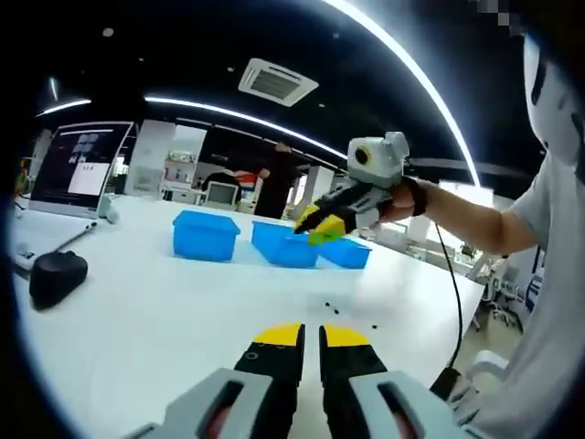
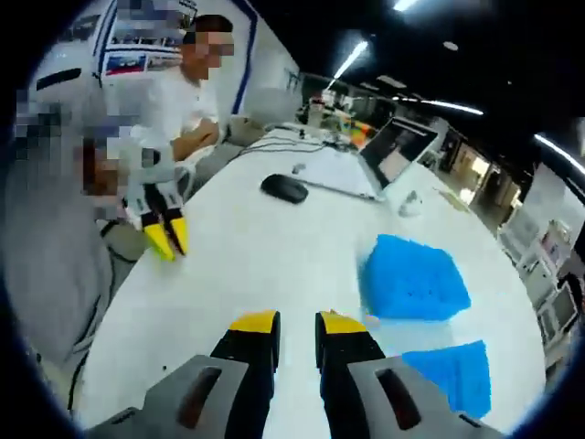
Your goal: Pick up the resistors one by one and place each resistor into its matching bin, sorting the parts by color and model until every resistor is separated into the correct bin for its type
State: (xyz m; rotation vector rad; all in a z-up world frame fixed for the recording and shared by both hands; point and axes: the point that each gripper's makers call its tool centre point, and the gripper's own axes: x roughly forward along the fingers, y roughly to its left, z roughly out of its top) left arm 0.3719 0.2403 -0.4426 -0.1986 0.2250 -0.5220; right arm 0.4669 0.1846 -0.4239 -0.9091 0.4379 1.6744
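Laptop (image 1: pixel 78 169): far left of the left gripper view, open on the white table (image 1: pixel 164 311); screen lit.
Mouse (image 1: pixel 57 276): dark, on the table in front of the laptop, well apart from the bins.
Bins (image 1: pixel 206 234): three blue ones in a row across the table — left bin alone, middle bin (image 1: pixel 285 245) and right bin (image 1: pixel 347 253) close together.
Resistors (image 1: pixel 335 311): a few tiny dark specks loose on the table, nearer than the bins; colour and type too small to tell.
Left gripper (image 1: pixel 311 337): yellow-tipped jaws nearly closed, a thin gap between them, nothing in it; over bare table short of the resistors.
Right gripper (image 1: pixel 320 224): held by a hand (image 1: pixel 395 199), its yellow tips above the middle bin's near rim. In its own view the jaws stand slightly apart — a narrow gap; whether they hold a resistor I cannot tell.
Person (image 2: pixel 187 101): seated at the table's far side in the right gripper view.
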